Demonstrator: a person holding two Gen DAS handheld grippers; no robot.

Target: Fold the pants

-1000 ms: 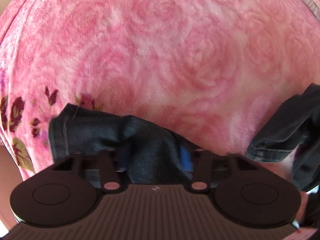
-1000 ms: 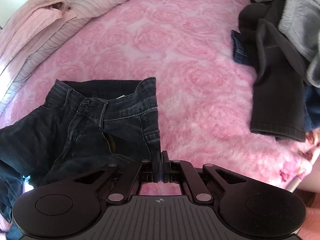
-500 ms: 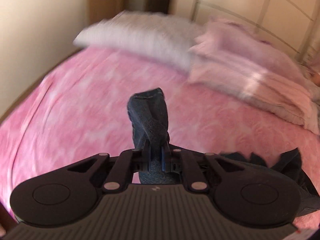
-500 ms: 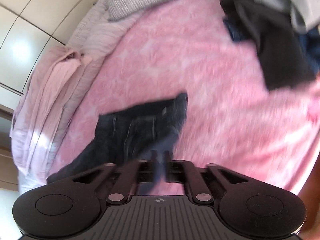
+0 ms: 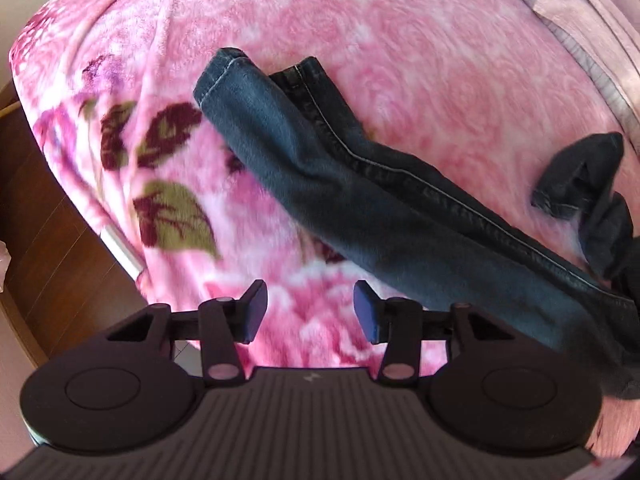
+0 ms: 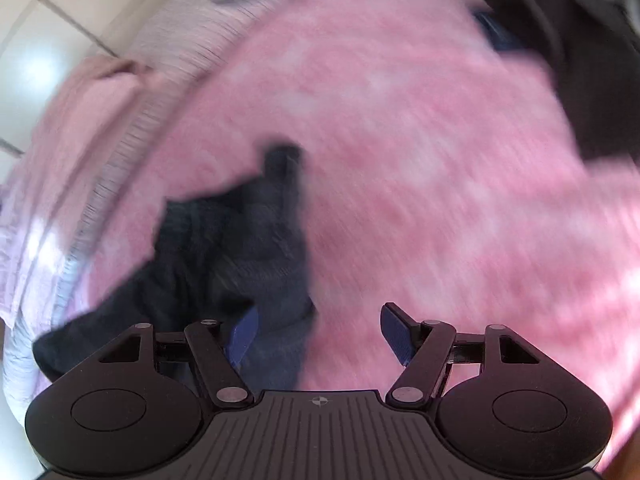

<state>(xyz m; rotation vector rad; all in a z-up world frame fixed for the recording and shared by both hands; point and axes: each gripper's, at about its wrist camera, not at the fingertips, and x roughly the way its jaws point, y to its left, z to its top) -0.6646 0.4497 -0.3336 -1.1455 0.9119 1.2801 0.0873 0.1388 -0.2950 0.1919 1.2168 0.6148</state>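
Note:
Dark blue jeans [image 5: 360,184] lie on a pink rose-patterned blanket [image 5: 400,40]. In the left wrist view one leg runs from its hem at the upper left down to the lower right. My left gripper [image 5: 310,312] hovers over the blanket beside that leg; its jaws are opening and nothing sits between them. The right wrist view is blurred: the jeans [image 6: 240,248] lie bunched at the lower left, and my right gripper [image 6: 318,338] stands open just above them, its pads pressing on nothing.
The bed's edge and a dark wooden floor [image 5: 44,240] show at the left. Pale pink bedding [image 5: 592,32] lies at the upper right. A heap of dark clothes [image 6: 580,60] sits at the far right of the bed, with a light wardrobe [image 6: 48,12] behind.
Both grippers were shut on the denim half a second ago and have let it go. The left one has swung toward the bed's edge, and the jeans leg now lies flat.

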